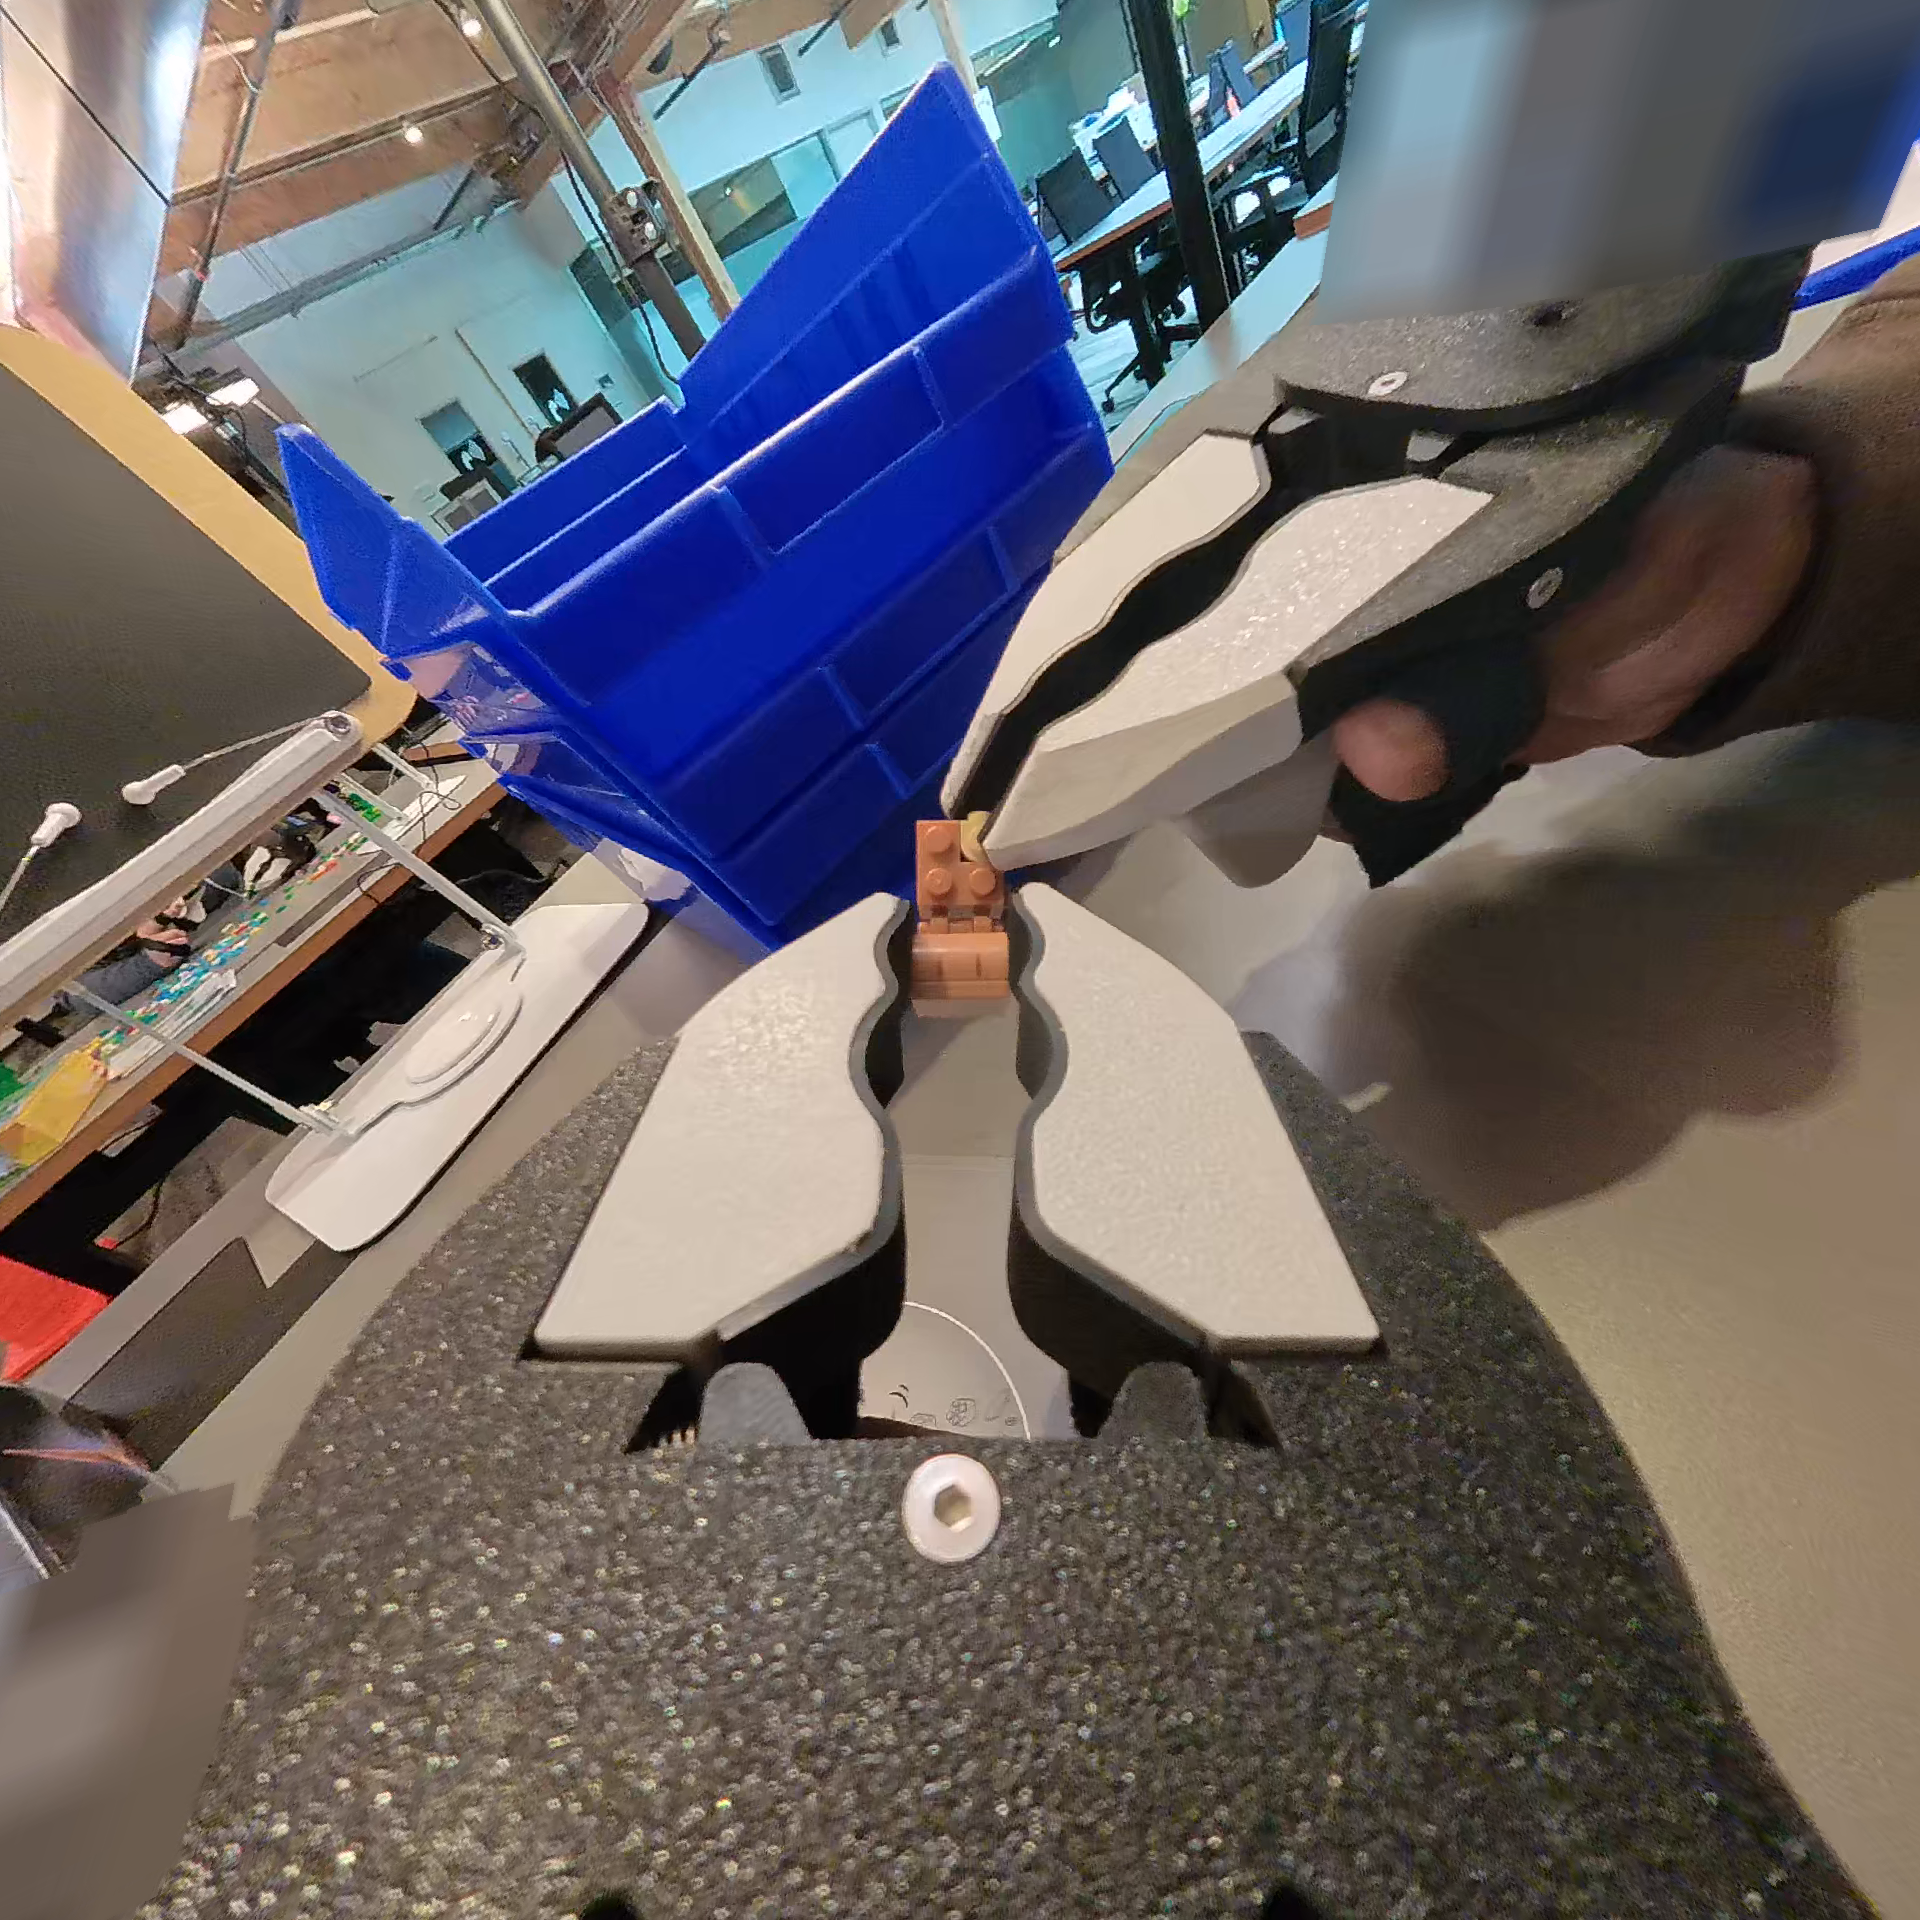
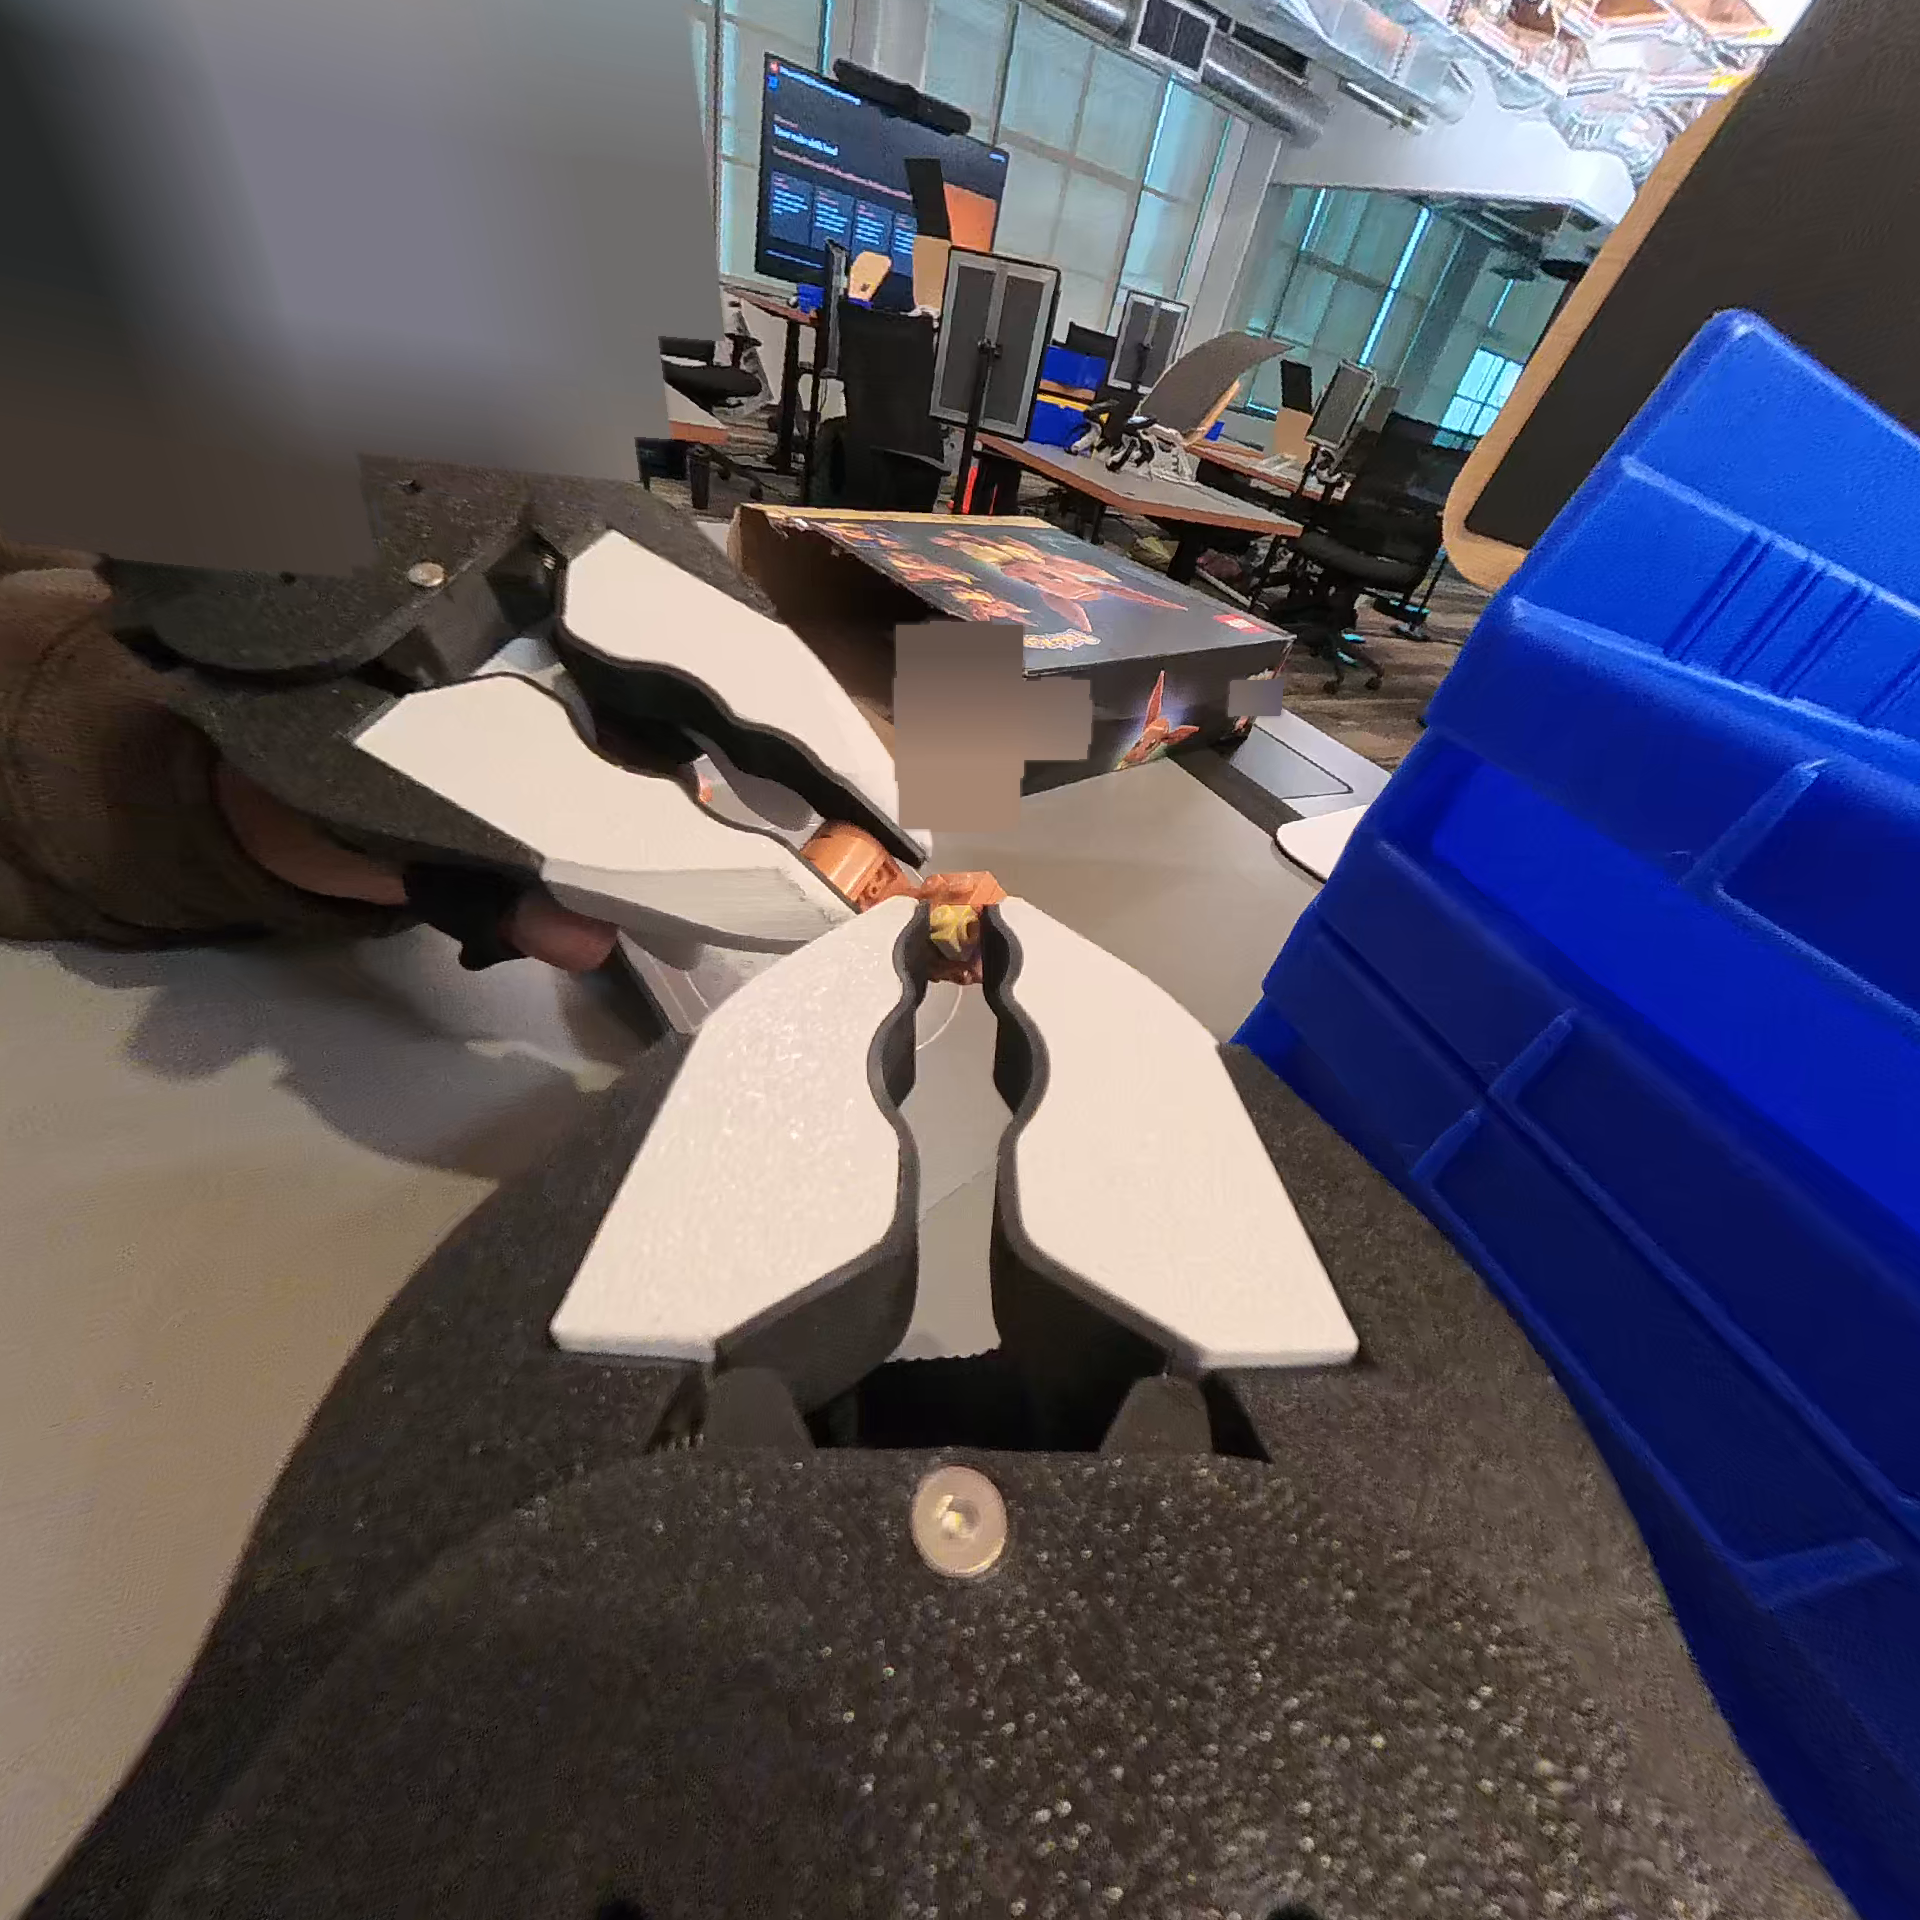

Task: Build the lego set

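My left gripper [image 1: 961, 914] is shut on a small orange-brown lego assembly [image 1: 958, 935] and holds it above the grey table. Studs show on the assembly's upper plate. My right gripper [image 1: 977, 831] comes in from the upper right and is shut on a small tan piece [image 1: 974, 831], which touches the top right corner of the assembly. In the right wrist view my right gripper [image 2: 954, 920] is shut on the tan piece [image 2: 953, 922], and the left gripper [image 2: 883, 883] holds the orange-brown assembly [image 2: 847, 868] from the left.
A stack of blue bins [image 1: 790, 582] stands just behind the grippers; it also fills the right side of the right wrist view [image 2: 1662, 935]. The lego set box [image 2: 1039, 623] lies on the table beyond. A monitor stand base [image 1: 447, 1060] sits at the left. Only a small space, under 4 cm, lies between the two pairs of fingers.
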